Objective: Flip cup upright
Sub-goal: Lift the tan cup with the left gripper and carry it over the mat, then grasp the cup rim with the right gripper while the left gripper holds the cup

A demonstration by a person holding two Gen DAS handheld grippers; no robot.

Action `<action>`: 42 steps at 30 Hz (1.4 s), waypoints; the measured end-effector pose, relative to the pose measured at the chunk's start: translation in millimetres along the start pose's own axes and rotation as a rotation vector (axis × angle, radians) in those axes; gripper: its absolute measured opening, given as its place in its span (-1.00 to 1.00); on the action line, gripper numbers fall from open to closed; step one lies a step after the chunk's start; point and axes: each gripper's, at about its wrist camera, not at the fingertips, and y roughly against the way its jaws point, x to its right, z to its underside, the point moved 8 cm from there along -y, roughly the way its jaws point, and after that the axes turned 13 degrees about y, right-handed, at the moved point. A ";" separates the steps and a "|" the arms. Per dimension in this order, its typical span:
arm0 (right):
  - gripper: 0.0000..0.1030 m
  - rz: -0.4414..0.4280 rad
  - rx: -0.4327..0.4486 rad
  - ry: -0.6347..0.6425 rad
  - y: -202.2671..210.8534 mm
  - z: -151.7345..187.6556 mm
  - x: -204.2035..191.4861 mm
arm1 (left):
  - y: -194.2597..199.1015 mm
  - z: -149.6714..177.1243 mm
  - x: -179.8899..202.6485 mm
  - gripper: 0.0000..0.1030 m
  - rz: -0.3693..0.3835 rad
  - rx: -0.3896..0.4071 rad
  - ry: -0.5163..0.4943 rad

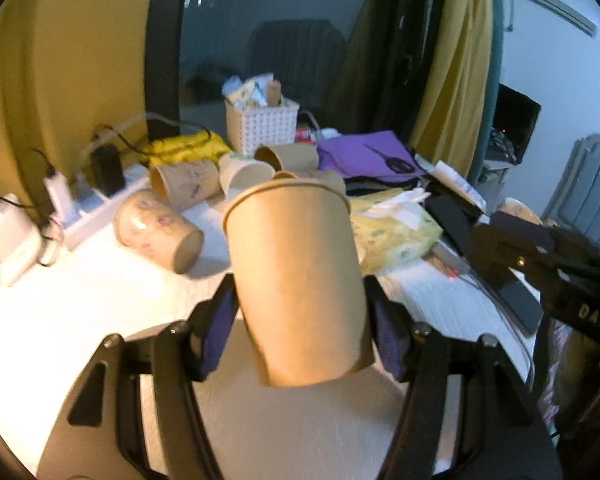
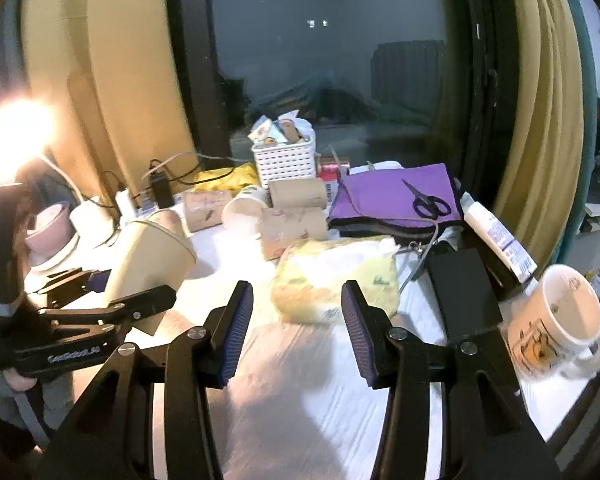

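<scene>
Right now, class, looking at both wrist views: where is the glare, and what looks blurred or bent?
Right wrist view: a lamp at the left edge blows out to white; the window frame bows from fisheye distortion. Left wrist view: the paper cup in the left claw is soft and slightly blurred; the white tabletop is overexposed.

You see a matt brown paper cup [image 1: 296,280] between ribbed purple rubber-like pads [image 2: 238,332] on matt black plastic fingers [image 2: 404,352]. The white tablecloth [image 2: 300,380] looks finely ribbed; the mug [image 2: 556,320] is glossy ceramic; the white basket [image 2: 284,164] is perforated plastic.
</scene>
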 end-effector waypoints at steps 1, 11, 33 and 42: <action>-0.06 0.000 0.003 0.001 5.3 1.0 -5.4 | 8.3 3.1 0.7 0.22 -0.001 0.012 -0.009; -0.05 -0.027 0.035 0.044 64.8 11.2 -71.0 | 88.7 61.0 -0.3 0.22 -0.008 0.095 -0.082; 0.28 -0.388 0.003 -0.069 128.6 74.2 -195.0 | 189.5 158.4 -33.9 0.22 -0.066 0.272 -0.187; 0.28 -0.522 -0.021 -0.064 127.3 63.7 -243.7 | 204.6 163.1 -44.0 0.22 0.024 0.337 -0.133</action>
